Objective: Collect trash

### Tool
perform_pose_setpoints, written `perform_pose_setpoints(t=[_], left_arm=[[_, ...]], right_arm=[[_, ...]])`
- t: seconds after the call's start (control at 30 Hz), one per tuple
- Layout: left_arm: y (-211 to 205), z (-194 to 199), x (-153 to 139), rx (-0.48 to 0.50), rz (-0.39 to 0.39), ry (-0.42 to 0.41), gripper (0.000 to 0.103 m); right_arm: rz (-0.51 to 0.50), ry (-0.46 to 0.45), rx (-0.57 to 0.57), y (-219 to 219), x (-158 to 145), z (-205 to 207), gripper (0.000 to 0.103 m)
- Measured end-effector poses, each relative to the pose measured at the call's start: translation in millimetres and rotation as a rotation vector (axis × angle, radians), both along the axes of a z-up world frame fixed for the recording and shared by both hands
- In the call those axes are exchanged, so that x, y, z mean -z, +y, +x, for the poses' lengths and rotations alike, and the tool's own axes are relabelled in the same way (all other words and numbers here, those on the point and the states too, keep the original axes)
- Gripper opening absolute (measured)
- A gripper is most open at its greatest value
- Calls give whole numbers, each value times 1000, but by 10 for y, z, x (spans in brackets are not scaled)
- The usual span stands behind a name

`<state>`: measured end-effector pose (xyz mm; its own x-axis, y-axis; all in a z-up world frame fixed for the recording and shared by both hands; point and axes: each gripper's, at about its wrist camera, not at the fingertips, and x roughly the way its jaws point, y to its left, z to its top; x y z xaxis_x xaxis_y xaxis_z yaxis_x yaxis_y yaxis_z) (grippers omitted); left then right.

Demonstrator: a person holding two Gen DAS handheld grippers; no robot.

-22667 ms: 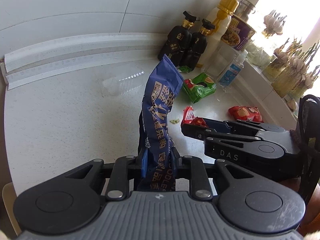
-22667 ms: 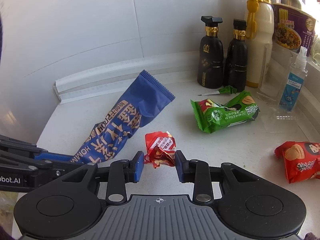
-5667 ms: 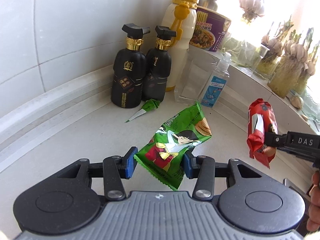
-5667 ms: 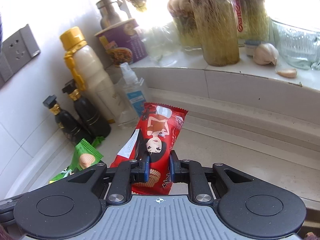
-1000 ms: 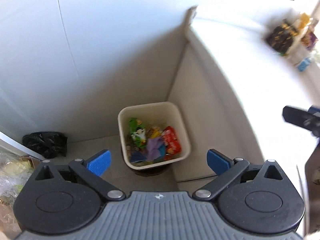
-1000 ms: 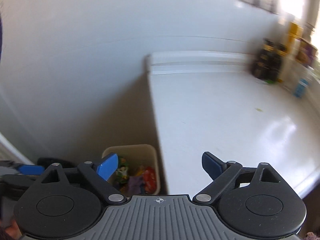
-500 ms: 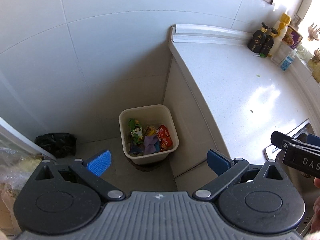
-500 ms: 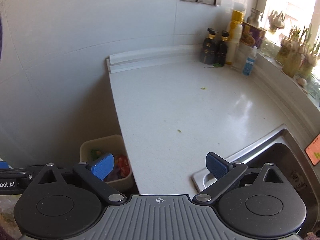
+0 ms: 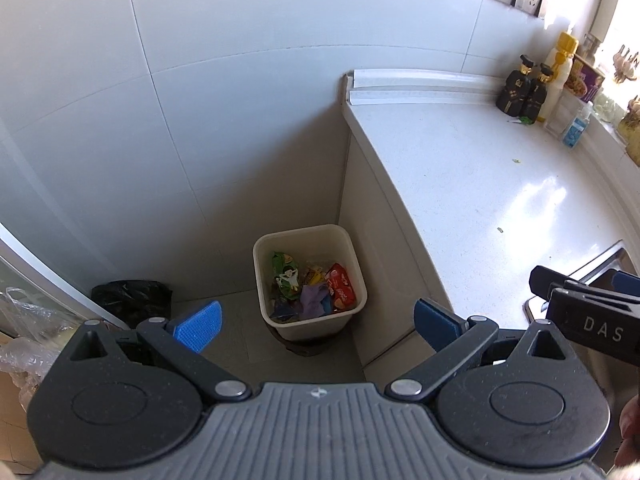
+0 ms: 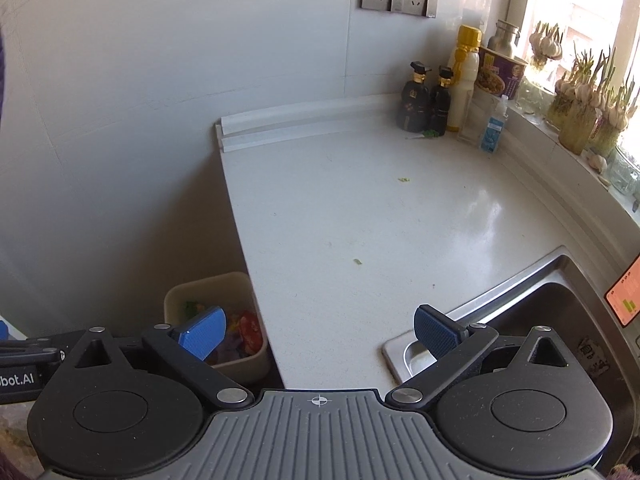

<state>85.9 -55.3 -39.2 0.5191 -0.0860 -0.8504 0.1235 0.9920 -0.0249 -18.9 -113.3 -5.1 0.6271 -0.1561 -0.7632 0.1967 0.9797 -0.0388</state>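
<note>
A cream trash bin [image 9: 310,320] stands on the floor in the corner beside the counter end, holding a green wrapper [image 9: 285,274], a red wrapper [image 9: 341,286] and other packets. High above the bin hangs my left gripper [image 9: 316,322], open and empty. My right gripper [image 10: 320,332] is open and empty over the counter's near edge, with the bin [image 10: 208,286] low to its left. A small green scrap [image 10: 431,133] lies by the dark bottles. The right gripper's fingers [image 9: 560,286] show at the right of the left wrist view.
White counter [image 10: 360,216] carries two dark bottles [image 10: 428,98], a white bottle with a yellow cap [image 10: 463,80], a spray bottle [image 10: 492,126] and tiny green crumbs [image 10: 357,261]. A steel sink [image 10: 540,320] lies right. A black bag [image 9: 128,296] sits on the floor.
Both grippers have risen and drawn back from the bin, which looks smaller. The right wrist view has swung toward the counter, bringing the sink and windowsill into sight. Both stay open and empty.
</note>
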Motion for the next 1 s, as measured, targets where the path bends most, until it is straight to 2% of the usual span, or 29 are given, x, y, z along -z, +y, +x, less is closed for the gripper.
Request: perform_pose_setpoints(t=[1.0], left_arm=[[-141,115,123,-4,14,51,103]], right_arm=[[31,52,-4,-146,175,187,102]])
